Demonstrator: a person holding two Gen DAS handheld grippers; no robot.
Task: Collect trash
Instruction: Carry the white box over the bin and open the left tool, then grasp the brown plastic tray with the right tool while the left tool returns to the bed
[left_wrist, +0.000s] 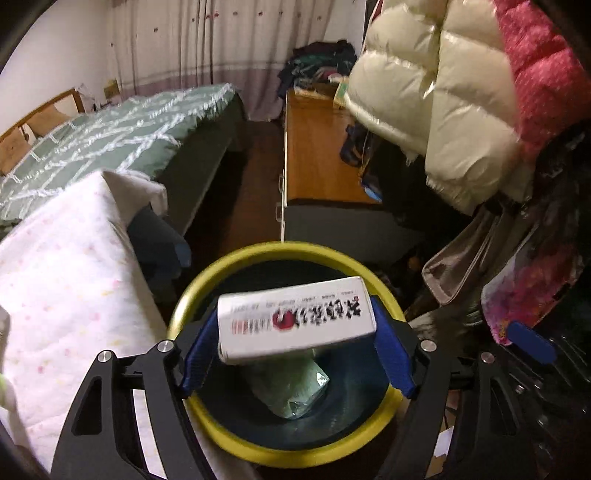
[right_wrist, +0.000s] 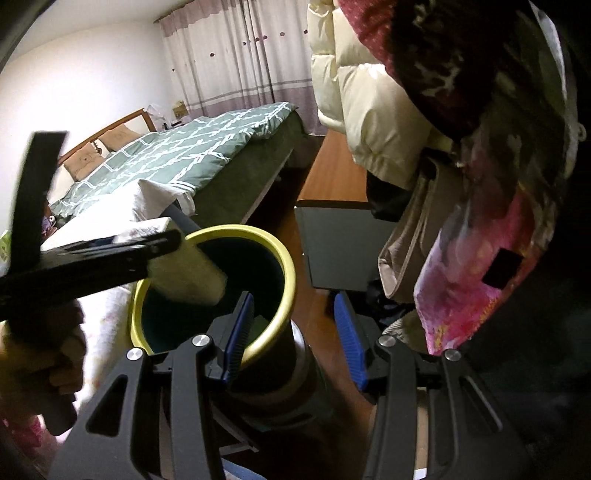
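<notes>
1. We hold a white box (left_wrist: 295, 319) in our left gripper (left_wrist: 295, 343), which is clamped on it: the blue pads (left_wrist: 197, 354) press on its two short ends.
2. The box's long axis runs straight across from pad to pad, roughly level. Its printed face, with black lettering and a red mark, tilts up toward the left wrist camera, and the print reads upside down from here.
3. The box hangs right over the mouth of the yellow-rimmed bin (left_wrist: 236, 258). From the right wrist view the box (right_wrist: 188, 273) pokes out of the left gripper (right_wrist: 159, 247) above the rim (right_wrist: 284, 266), angled down toward the dark inside.
4. Down in the bin lies a pale green packet (left_wrist: 295, 391), directly under the box.
5. Our right gripper (right_wrist: 291, 332) has its fingers spread wide with nothing between them; it hovers beside the bin, its left pad (right_wrist: 240, 332) just in front of the rim.
6. Around us: a white dotted quilt (left_wrist: 62, 280) crowds the bin's left side, a green bed (left_wrist: 110, 136) lies beyond it, a wooden cabinet (left_wrist: 317, 147) stands behind the bin, and a cream puffer jacket (left_wrist: 432, 96) with pink fabric (left_wrist: 535, 74) hangs close on the right.
</notes>
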